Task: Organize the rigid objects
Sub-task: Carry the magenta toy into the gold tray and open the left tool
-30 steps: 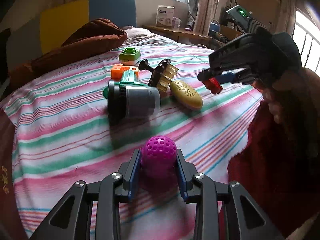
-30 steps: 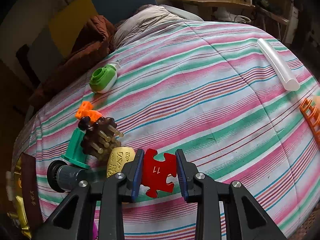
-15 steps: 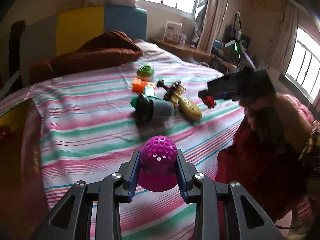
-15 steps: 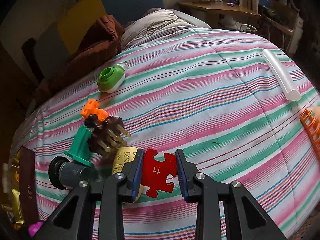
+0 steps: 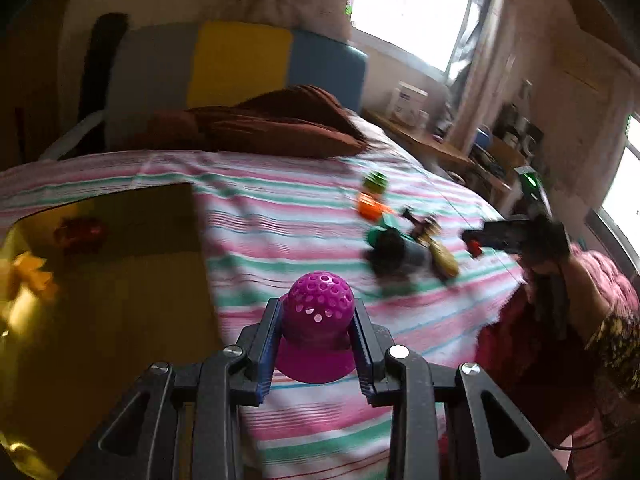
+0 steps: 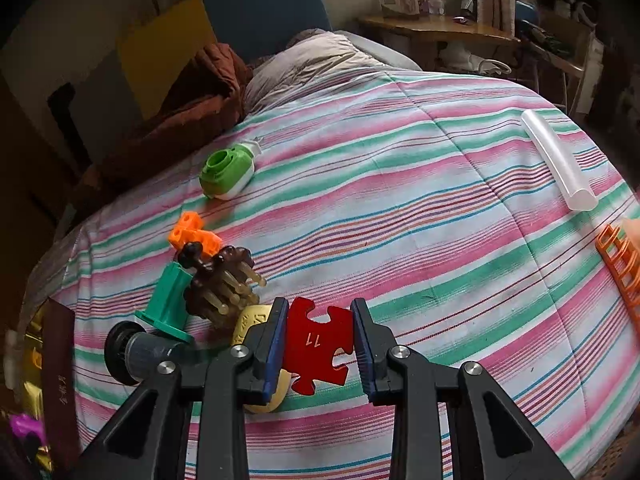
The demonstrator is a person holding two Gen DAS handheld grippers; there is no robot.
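My left gripper [image 5: 316, 344] is shut on a magenta perforated dome toy [image 5: 318, 324], held above the left edge of the striped bed beside a yellow container [image 5: 100, 280]. My right gripper [image 6: 320, 344] is shut on a red puzzle piece [image 6: 318, 344] marked 11, just above a yellow oval object [image 6: 252, 320]. It also shows in the left wrist view [image 5: 476, 246]. On the bed lie a brown spiked brush [image 6: 222, 280], a green funnel piece [image 6: 168, 300], a grey cylinder [image 6: 136, 350], an orange block [image 6: 192, 234] and a green-white case [image 6: 228, 170].
A clear tube [image 6: 558, 160] lies at the bed's far right. An orange grid piece [image 6: 620, 264] sits at the right edge. A brown blanket [image 5: 260, 128] lies at the headboard. A wooden desk [image 6: 436, 30] stands behind the bed.
My left gripper has lifted and pulled back left with the magenta toy, bringing the yellow container into view. My right gripper has edged slightly closer over the yellow oval object.
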